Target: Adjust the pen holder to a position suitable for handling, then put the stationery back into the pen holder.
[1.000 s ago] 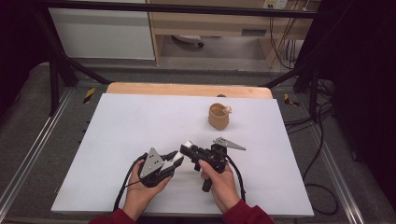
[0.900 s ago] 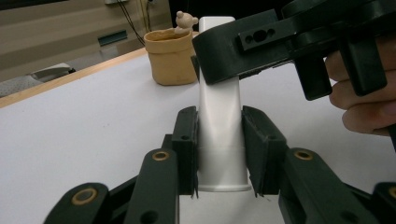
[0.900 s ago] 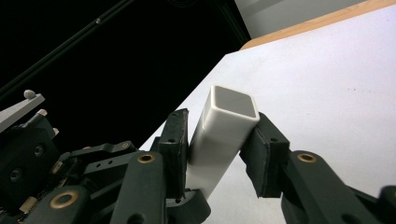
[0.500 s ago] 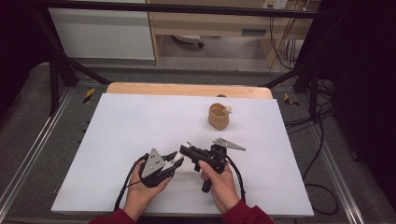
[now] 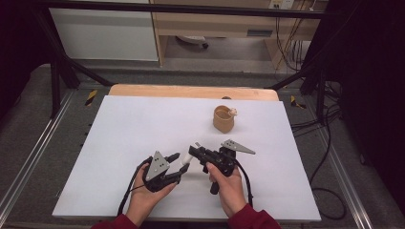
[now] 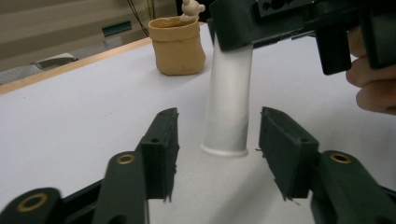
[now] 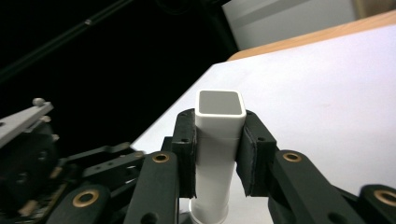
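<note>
Now right gripper (image 7: 216, 154) clamps the white tube (image 7: 215, 140) (upright); left gripper (image 6: 217, 154) straddles it, just opened

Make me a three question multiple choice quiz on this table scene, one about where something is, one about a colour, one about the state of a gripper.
1. Where does the tan pouch stand?
A. beyond the grippers, near the table's far edge
B. between the hands
C. on the floor

2. What colour is the tube held upright?
A. red
B. white
C. black

3. How do the left gripper's jaws stand?
A. pressed on the tube
B. apart, with the tube between them untouched
C. shut on nothing

Answers: 1 A, the high view shows it far behind both hands. 2 B, both gripper views show it white. 3 B, gaps show either side of the tube; the right gripper clamps it.
</note>
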Demonstrator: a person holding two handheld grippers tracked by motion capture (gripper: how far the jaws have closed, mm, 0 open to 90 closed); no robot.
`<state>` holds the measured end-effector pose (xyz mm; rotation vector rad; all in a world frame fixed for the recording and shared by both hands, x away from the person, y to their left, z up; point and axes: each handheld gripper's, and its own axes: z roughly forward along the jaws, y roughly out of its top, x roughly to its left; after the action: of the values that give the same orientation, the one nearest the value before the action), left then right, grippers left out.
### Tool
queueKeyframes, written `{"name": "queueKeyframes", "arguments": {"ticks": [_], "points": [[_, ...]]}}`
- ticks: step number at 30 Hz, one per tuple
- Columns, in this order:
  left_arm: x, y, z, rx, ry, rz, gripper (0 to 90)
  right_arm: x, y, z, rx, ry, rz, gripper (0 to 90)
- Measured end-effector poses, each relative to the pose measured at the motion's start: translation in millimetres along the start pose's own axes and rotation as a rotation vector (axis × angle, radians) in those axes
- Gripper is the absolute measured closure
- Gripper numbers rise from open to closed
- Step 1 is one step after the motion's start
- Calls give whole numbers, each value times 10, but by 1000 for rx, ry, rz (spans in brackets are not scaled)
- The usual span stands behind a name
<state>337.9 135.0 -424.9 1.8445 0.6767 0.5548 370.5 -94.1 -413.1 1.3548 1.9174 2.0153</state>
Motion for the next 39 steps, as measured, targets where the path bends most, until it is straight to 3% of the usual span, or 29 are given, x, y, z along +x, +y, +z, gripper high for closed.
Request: {"name": "queueKeyframes", "arguments": {"ticks": [2,8,13,19,22,27,32,34,36,39], "points": [[-1,-6,7,8,-5,-7,440,-30,27,-32,-3,-30,-31,711],[59,-9,-14,10,-2,-41,402,-102,82,-107,-19,-77,-62,711],[176,-24,-88,20,33,-96,378,-125,105,-141,-22,-103,-94,711],[355,-36,-237,7,69,-160,271,-152,124,-179,-17,-143,-151,710],[441,-40,-314,4,100,-172,212,-151,134,-191,-17,-158,-177,711],[594,-77,-458,1,145,-204,138,-137,156,-206,-6,-201,-263,710],[709,-140,-592,0,177,-252,114,-131,163,-215,-2,-235,-328,710],[732,-152,-655,-20,172,-258,106,-144,169,-215,-7,-223,-319,710],[752,-173,-714,-25,179,-254,94,-122,175,-211,-2,-238,-368,710],[806,-214,-772,-18,214,-268,93,-78,187,-208,-9,-225,-370,710]]}}
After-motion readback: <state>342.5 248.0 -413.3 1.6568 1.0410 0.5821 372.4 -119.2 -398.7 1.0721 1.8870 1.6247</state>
